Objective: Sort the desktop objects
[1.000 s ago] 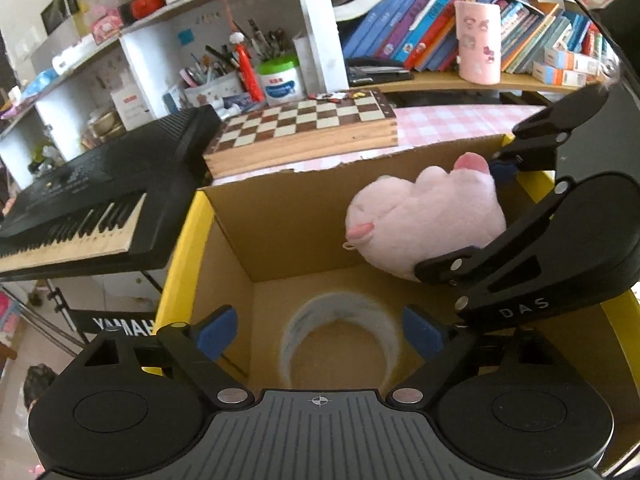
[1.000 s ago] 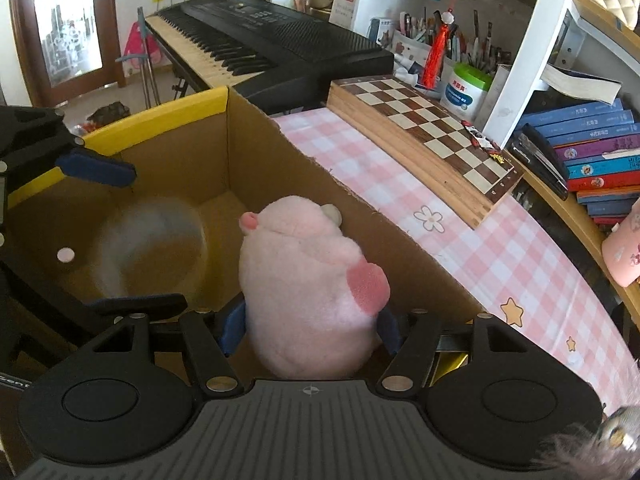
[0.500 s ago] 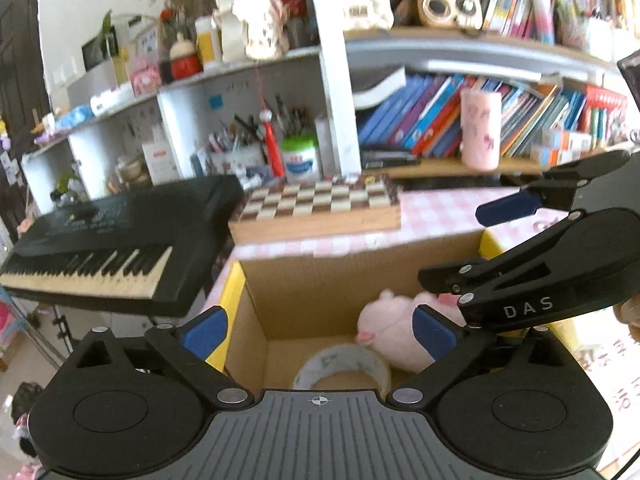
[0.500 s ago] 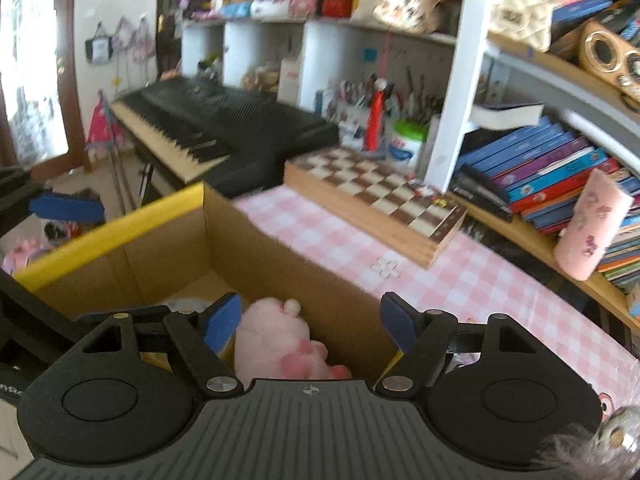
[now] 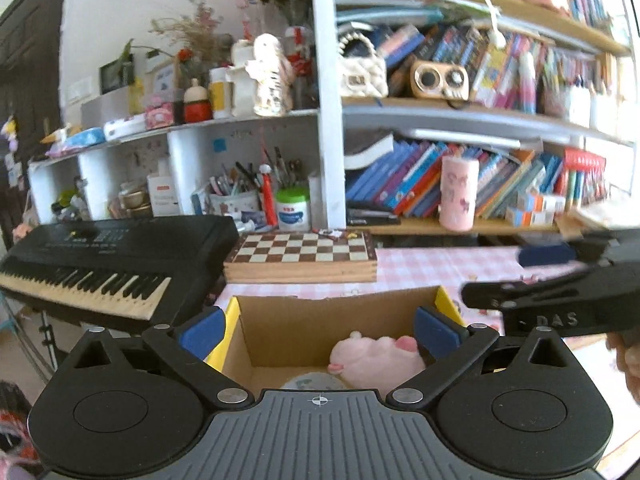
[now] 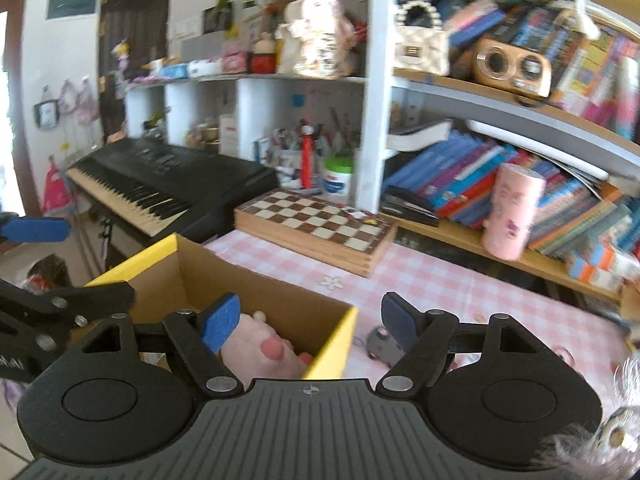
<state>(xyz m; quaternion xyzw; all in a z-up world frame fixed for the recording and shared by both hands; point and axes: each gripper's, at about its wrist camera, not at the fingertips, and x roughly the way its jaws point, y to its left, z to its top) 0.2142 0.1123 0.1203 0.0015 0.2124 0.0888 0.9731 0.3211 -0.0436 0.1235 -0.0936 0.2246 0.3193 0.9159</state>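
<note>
Two tools: both hang over an open box, nothing between the blue pads of either.
Left tool [image 5: 318,330]: lower centre of its own view, jaws spread wide and opening, pads level with the box's two yellow edges.
Right tool [image 6: 310,322]: lower centre of its own view, jaws partly apart, empty; left pad over the box, right pad over the table. It also shows at the right edge of the left view.
Box [image 5: 304,320]: brown cardboard with yellow flaps, bottom centre of the left view, lower left of the right view [image 6: 256,292]; it sits on the table.
Plush [image 5: 376,358]: pink, lying inside the box toward its right side, free of both tools; in the right view [image 6: 264,354] it lies just behind the left pad.
Tape roll [image 5: 314,382]: pale ring on the box floor, left of the plush, mostly hidden by the tool body.
Table [image 6: 460,292]: pink checked cloth, right of the box.
Small grey thing [image 6: 380,344]: on the cloth just right of the box, too blurred to name.
Chessboard [image 5: 302,254]: on the table beyond the box.
Keyboard [image 5: 108,264]: black, left of the chessboard.
Shelves [image 5: 460,120]: across the back, crowded with books.
</note>
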